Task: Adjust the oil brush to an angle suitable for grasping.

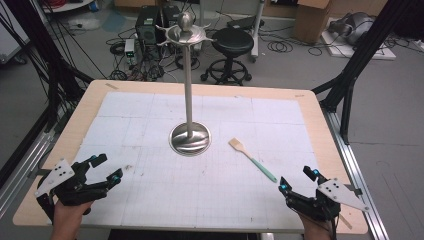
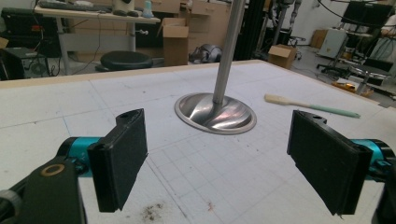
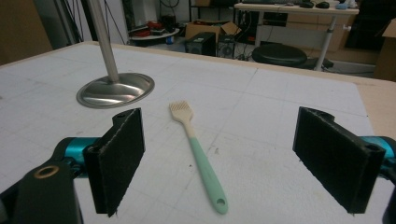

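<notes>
One brush (image 1: 252, 159) beside one stand (image 1: 189, 138) — left gripper (image 1: 107, 167), right gripper (image 1: 297, 180) both wide, empty.

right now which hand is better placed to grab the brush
Right. The right gripper sits open just behind the brush, whose green handle points toward it. The left gripper is across the table, beyond the metal stand.

No legible text, label, brand, number or sign in any view; white mat (image 1: 150, 125) under metal stand (image 1: 189, 135) carries printed grid lines only, unnumbered
</notes>
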Demonstrator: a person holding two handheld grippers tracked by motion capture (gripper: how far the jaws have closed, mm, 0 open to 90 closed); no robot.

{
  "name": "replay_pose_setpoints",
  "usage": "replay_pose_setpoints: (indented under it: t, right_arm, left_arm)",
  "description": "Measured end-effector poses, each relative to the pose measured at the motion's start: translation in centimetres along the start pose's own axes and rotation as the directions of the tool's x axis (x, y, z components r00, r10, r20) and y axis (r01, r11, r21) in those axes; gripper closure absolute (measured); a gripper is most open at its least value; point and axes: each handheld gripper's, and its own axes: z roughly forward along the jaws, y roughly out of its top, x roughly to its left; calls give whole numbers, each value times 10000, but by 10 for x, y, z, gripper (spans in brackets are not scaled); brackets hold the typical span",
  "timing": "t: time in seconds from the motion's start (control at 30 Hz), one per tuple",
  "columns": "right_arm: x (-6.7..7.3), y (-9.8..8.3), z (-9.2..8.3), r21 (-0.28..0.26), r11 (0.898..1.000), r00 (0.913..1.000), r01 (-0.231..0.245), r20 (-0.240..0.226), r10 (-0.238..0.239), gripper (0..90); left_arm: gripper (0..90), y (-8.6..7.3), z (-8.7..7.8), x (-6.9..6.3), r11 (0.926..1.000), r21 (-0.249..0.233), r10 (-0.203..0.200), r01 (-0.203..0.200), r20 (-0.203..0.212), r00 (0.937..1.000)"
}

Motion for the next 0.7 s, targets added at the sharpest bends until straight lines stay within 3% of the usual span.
replay_pose_setpoints:
  t: [0.53,0.7]
  right_arm:
    - [-1,-2,7,47,9982,9982,-598,12,598,156]
    - [4,3,21,218,9990,9992,-384,76,382,168]
  left_arm:
    - [204,-3,2,2,9998,92,-184,185,-80,9998]
    - [204,-4,3,1,9997,211,-110,110,-8,9999]
